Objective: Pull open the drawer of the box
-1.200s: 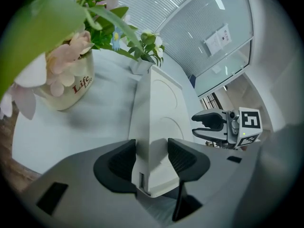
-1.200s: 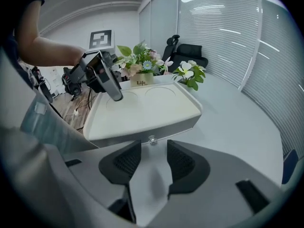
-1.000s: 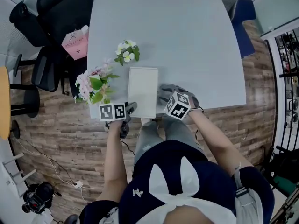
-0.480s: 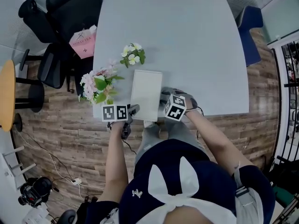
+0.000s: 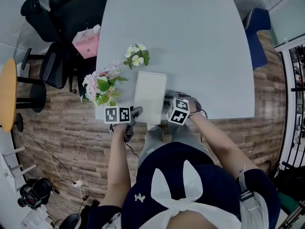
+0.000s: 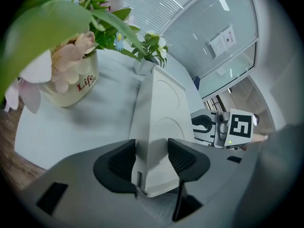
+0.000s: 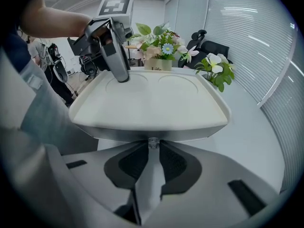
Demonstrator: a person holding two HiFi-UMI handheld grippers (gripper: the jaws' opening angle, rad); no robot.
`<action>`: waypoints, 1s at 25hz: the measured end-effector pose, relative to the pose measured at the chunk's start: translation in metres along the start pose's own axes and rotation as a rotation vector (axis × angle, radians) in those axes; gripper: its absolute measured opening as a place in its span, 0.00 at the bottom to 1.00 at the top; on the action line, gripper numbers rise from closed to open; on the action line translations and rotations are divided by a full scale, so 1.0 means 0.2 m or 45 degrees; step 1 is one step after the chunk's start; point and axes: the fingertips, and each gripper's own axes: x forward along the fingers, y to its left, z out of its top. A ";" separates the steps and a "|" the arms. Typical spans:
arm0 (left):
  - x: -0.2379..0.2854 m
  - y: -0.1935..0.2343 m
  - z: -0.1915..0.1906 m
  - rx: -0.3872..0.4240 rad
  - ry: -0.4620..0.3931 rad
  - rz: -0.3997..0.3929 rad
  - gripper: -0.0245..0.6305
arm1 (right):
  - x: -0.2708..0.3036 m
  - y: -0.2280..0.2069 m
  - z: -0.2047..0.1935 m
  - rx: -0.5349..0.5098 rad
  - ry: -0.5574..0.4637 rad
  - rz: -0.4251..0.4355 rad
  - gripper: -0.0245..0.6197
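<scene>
A flat white box point(image 5: 150, 97) lies near the table's front edge, with two round recesses in its top point(image 7: 147, 101). My left gripper point(image 5: 137, 111) is shut on its near left corner point(image 6: 161, 113), one pad on each side point(image 6: 151, 158). My right gripper point(image 5: 166, 102) is at the box's right side. Its jaws have just been closing, and they now pinch the small drawer knob point(image 7: 153, 143) between the pads point(image 7: 152, 148). The drawer front looks flush with the box. Across the box, each gripper shows in the other's view: the left gripper point(image 7: 121, 70) and the right gripper point(image 6: 202, 123).
A cream pot of pink flowers point(image 5: 100, 87) stands just left of the box, and a small white-flowered plant point(image 5: 137, 56) behind it. The grey table point(image 5: 190, 32) stretches far beyond. Black chairs point(image 5: 62, 13) and a pink bag point(image 5: 87, 42) are at the left, a blue seat point(image 5: 257, 27) at the right.
My right gripper's marker cube has rolled a little and edged in toward the box's side. The left gripper and the box have stayed put.
</scene>
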 end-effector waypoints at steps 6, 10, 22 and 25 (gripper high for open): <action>0.00 0.00 0.00 -0.010 -0.005 0.004 0.38 | 0.00 0.00 0.00 -0.037 0.002 0.012 0.15; 0.00 0.00 0.00 -0.011 -0.012 0.002 0.38 | 0.00 0.00 0.00 -0.036 -0.005 0.009 0.15; 0.00 0.00 0.00 -0.014 -0.020 0.002 0.38 | -0.01 0.00 -0.01 -0.096 0.032 -0.022 0.15; 0.00 0.00 0.00 -0.015 -0.022 -0.001 0.38 | 0.00 0.01 -0.01 -0.121 0.051 -0.021 0.15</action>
